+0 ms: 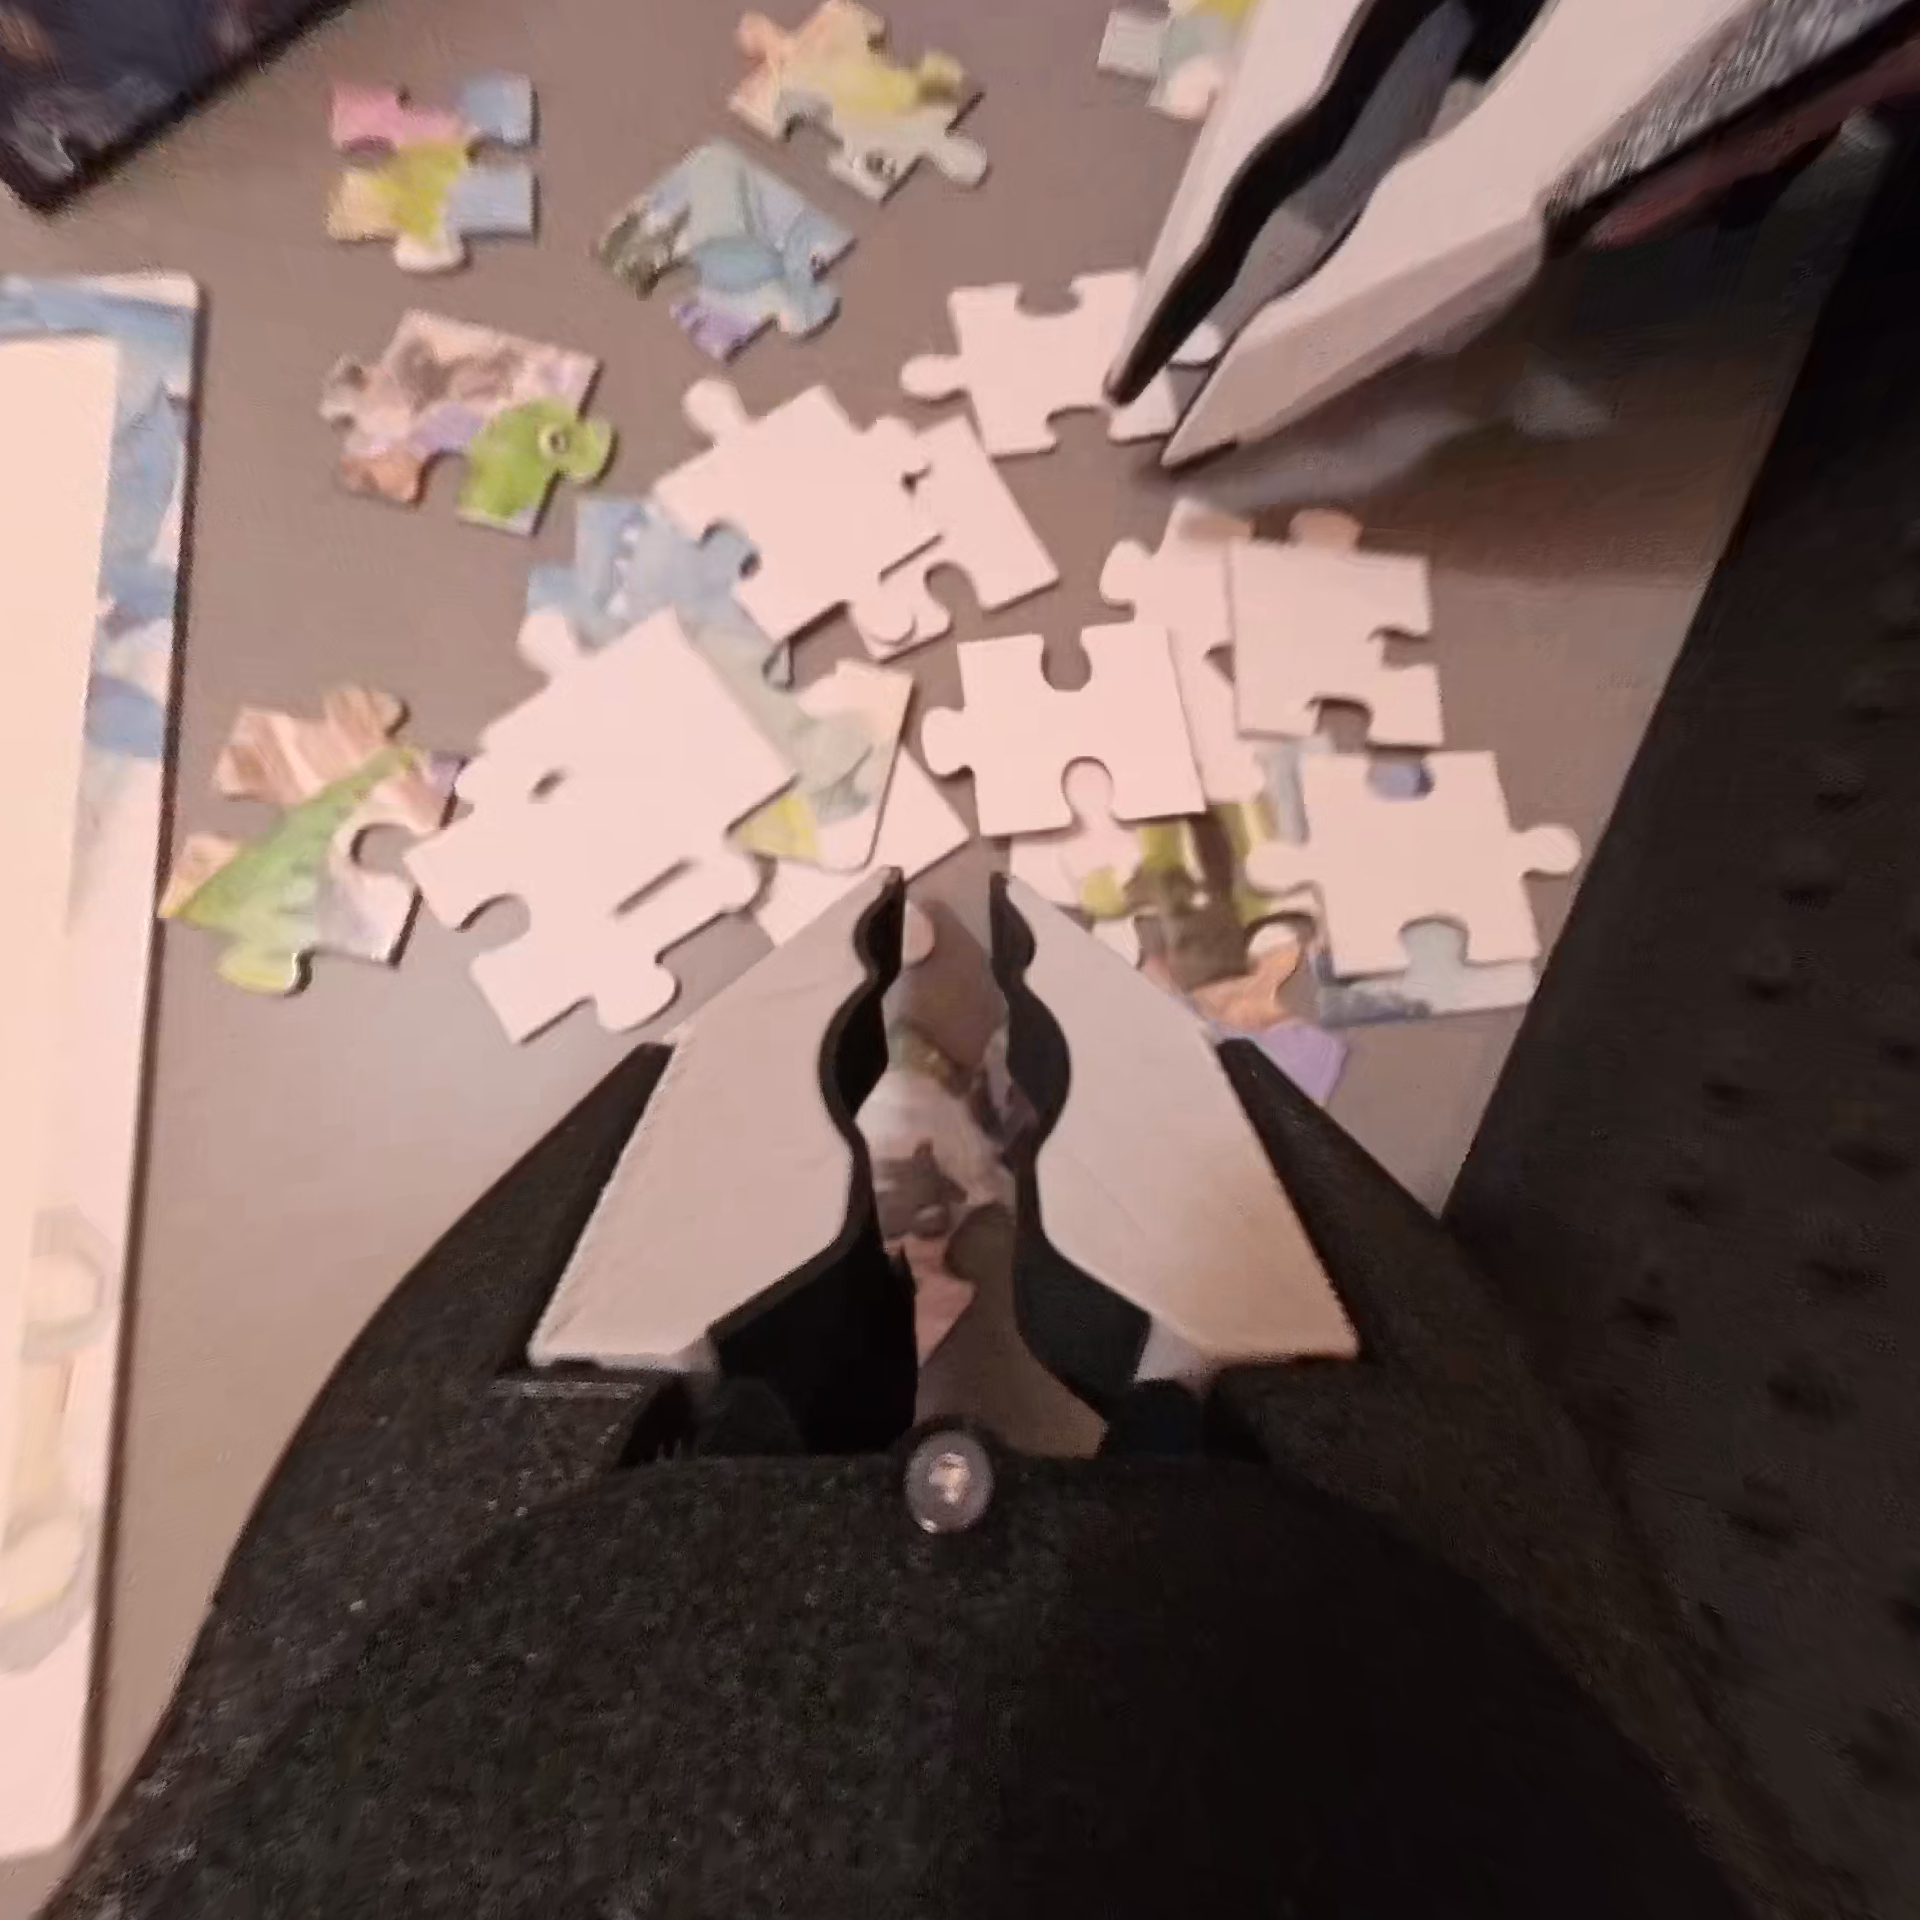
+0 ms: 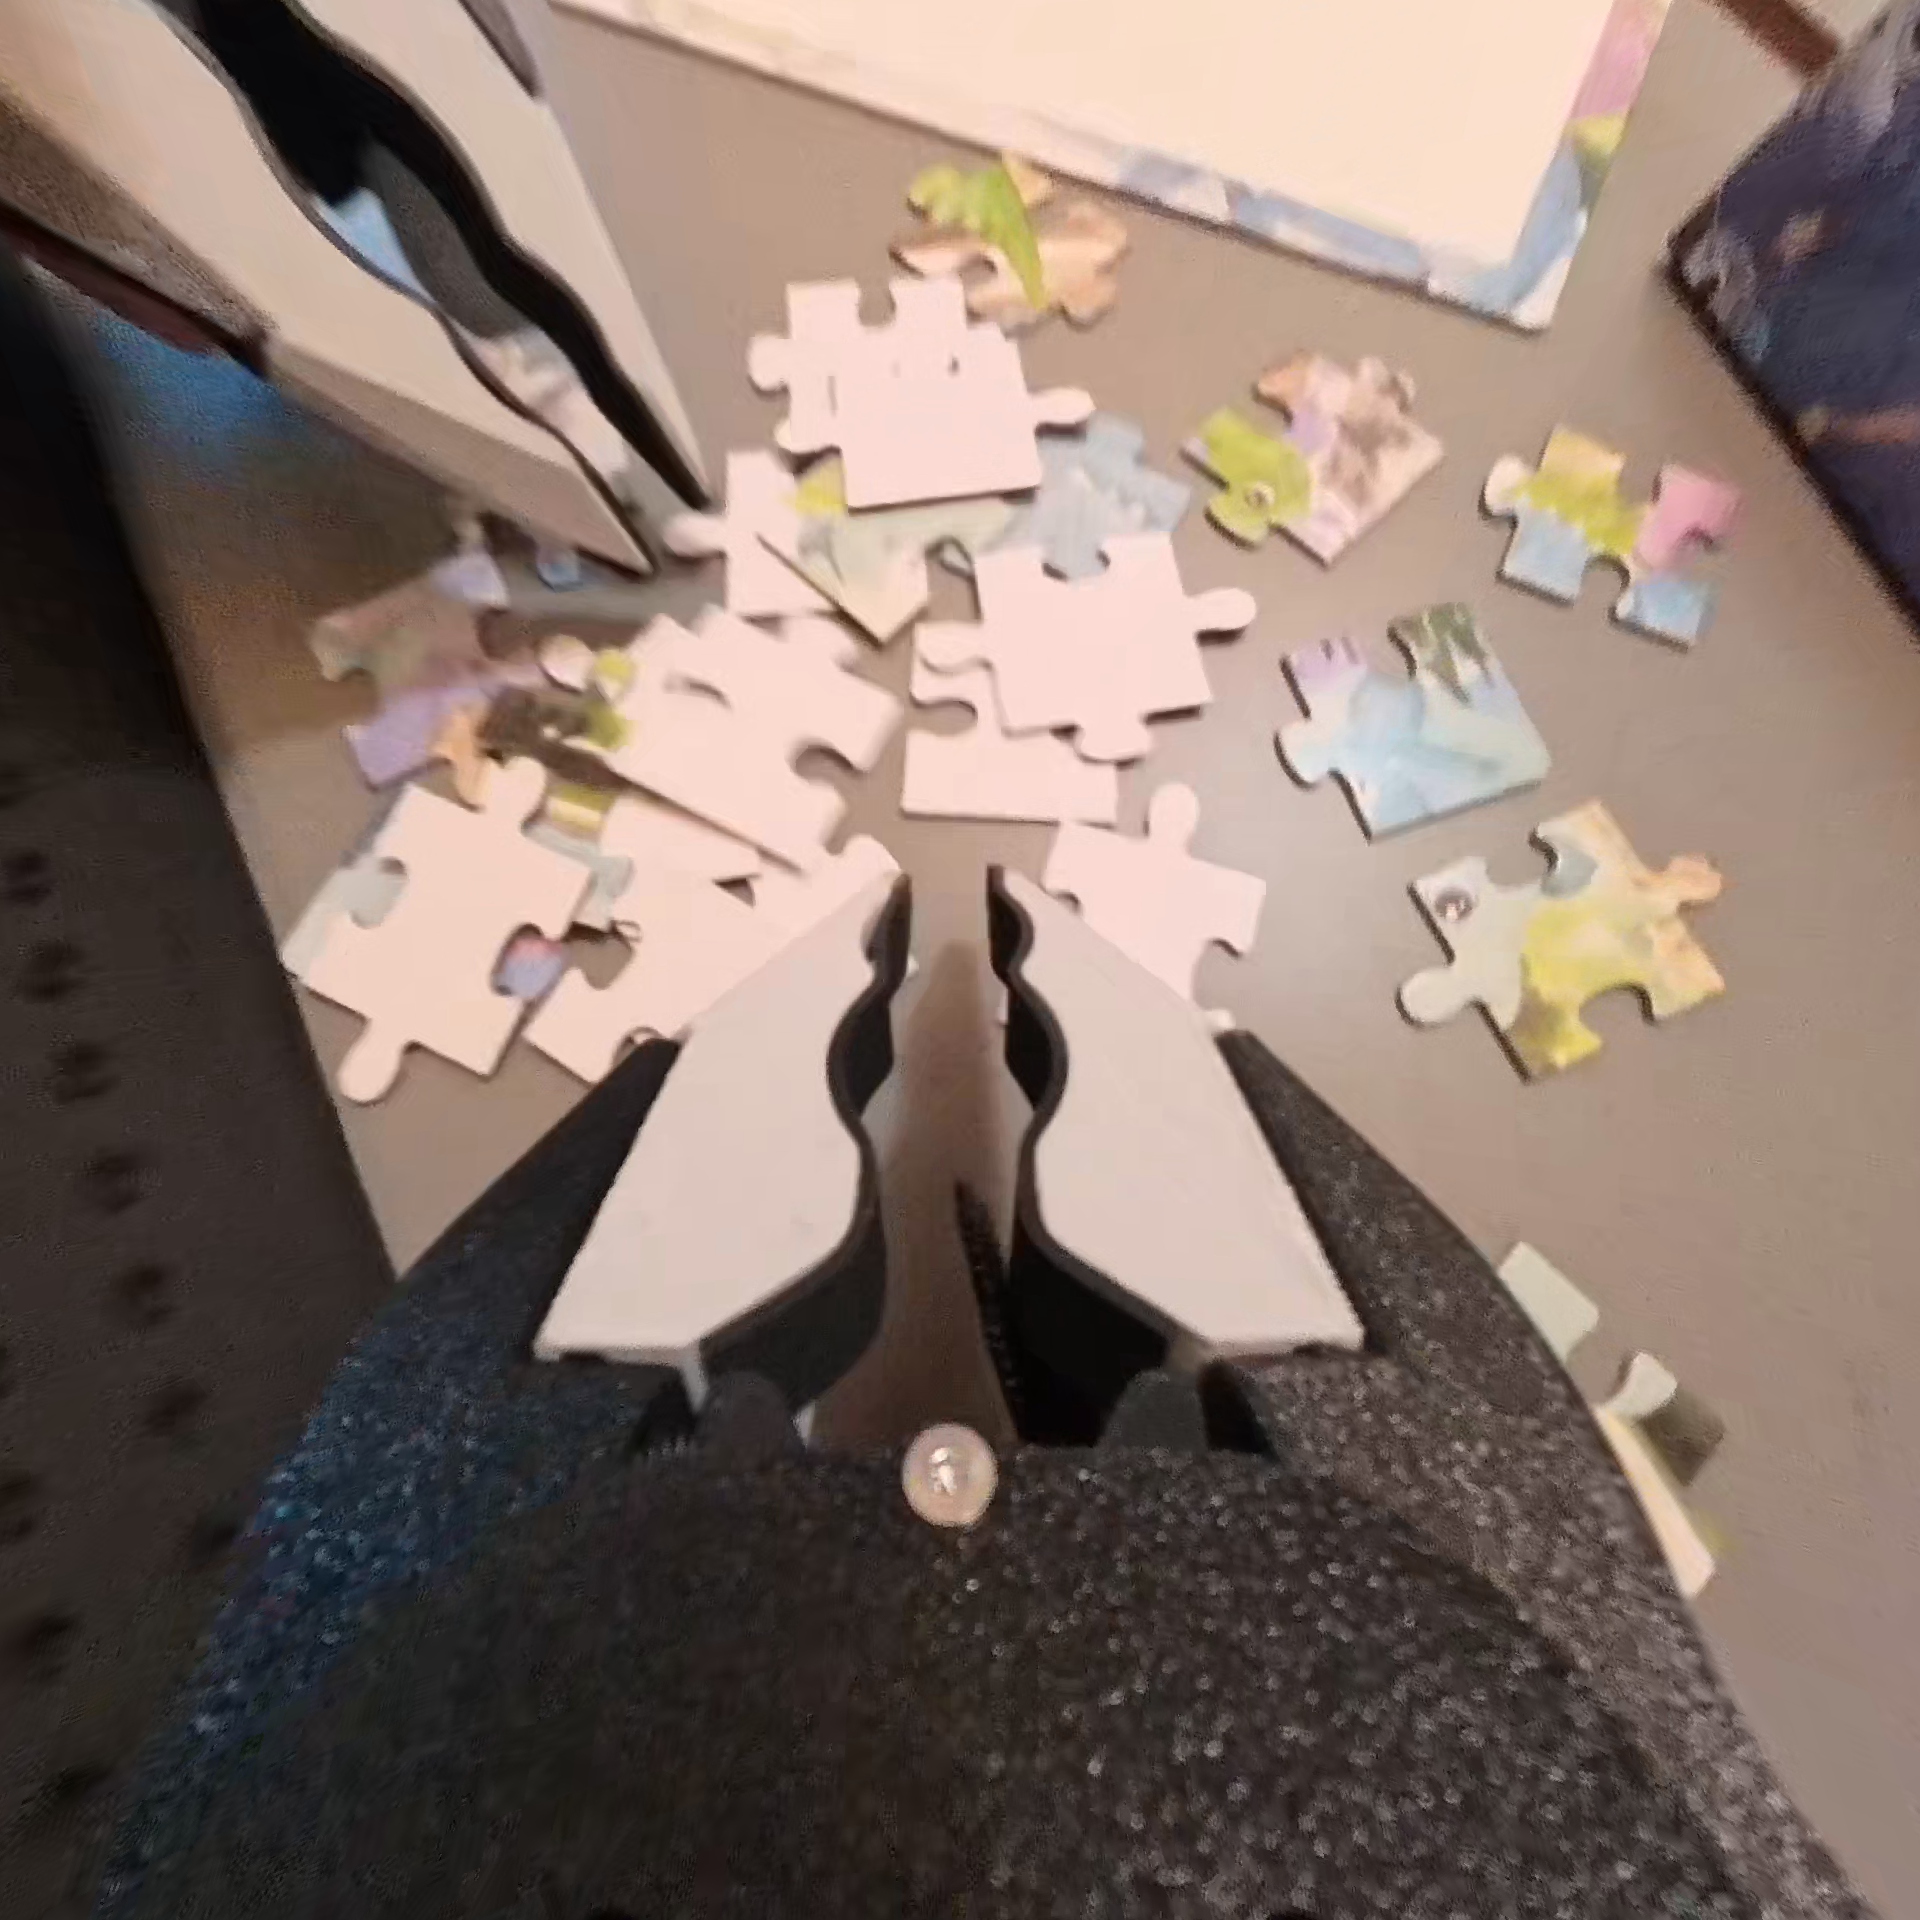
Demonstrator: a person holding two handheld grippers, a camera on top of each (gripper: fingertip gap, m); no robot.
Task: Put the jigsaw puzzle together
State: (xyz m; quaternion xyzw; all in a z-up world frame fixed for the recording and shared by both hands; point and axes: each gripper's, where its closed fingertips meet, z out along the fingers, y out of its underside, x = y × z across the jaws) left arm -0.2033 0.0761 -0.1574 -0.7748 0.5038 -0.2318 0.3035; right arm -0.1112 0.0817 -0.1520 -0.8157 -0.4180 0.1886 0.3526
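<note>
Grey tabletop (image 1: 312, 1091) lay under both tools. Nearest us, our left gripper (image 1: 945, 894) had its fingers slightly apart over a printed piece (image 1: 925, 1122), gripping nothing; our right gripper (image 2: 948, 891) was likewise parted and empty. Beyond them the puzzle pieces (image 2: 1091, 665) lay scattered, many face down. Farthest, the puzzle board (image 2: 1195, 104) rested flat.

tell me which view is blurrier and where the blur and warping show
Both are soft; left wrist view: motion smear on the loose puzzle pieces and the puzzle board, warm dim light; right wrist view: pieces blur toward the left edge, the far left gripper bends with wide-angle distortion.
</note>
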